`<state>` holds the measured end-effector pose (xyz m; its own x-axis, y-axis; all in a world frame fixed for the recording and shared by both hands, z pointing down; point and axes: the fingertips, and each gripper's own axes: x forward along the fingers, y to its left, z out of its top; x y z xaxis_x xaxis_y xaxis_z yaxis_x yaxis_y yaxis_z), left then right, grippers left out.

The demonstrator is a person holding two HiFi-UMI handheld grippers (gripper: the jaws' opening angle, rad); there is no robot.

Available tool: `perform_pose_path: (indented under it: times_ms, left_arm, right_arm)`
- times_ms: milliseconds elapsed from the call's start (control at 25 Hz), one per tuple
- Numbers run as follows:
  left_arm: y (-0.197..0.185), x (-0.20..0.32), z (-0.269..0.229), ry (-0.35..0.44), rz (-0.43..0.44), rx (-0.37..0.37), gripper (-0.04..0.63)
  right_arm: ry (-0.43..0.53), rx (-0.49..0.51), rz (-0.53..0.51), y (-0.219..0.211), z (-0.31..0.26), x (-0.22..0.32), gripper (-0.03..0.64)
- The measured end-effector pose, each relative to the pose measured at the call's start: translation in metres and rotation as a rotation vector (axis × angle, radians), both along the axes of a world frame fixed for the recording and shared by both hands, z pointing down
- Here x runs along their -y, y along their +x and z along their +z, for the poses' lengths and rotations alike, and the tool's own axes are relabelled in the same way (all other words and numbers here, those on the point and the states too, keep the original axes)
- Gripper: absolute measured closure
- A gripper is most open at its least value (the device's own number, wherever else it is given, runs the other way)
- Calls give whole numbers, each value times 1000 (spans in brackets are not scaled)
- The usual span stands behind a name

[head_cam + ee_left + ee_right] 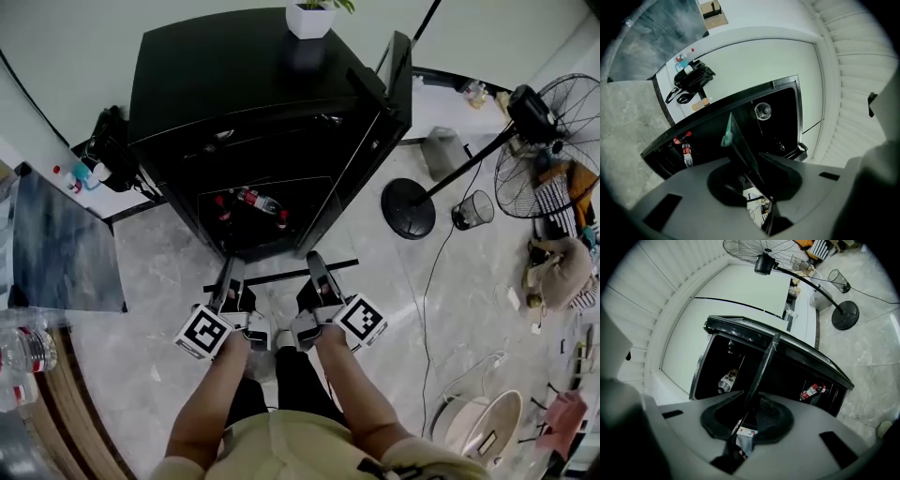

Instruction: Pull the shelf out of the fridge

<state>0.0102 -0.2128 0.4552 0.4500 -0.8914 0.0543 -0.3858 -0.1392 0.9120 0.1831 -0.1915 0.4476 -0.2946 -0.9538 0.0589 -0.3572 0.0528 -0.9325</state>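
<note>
1. Nearest: left gripper and right gripper are both clenched on the near edge of the shelf, one toward each end of its dark rim.
2. The shelf is a thin glass pane, seen edge-on between each pair of jaws. It looks clear of the fridge, hanging over the floor just before the open front. Its far edge is hard to trace.
3. Risk: the pane is held by one edge only. An uneven pull or a slackened grip could tilt it or slide it off the pads, and the hard floor would likely break it.
4. Risk: a swing of the far edge could knock the open door or the bottles low inside.
5. Floor: pale marble-look tile. A cable trails across it at the right, a trip hazard for anyone stepping back.
6. Room: a plant pot stands at the back edge of the fridge top. A standing fan and a mesh bin are further right.
</note>
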Motion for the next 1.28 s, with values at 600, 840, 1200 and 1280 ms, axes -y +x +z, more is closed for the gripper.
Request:
perform_pose_path:
  times_ms: [600, 840, 1200, 1280]
  left_arm:
    - [-11, -38, -66, 105, 117, -60, 522]
    - [-21, -57, -82, 115, 140, -69, 522]
    - [-53, -81, -106, 154, 134, -52, 522]
    - [-64, -87, -108, 155, 121, -49, 522]
  right_arm:
    - [-3, -47, 73, -18, -55, -62, 546]
    - [17, -61, 65, -29, -75, -83, 546]
    - [33, -96, 25, -59, -89, -106, 545]
    - [45, -83, 8, -70, -93, -108, 545]
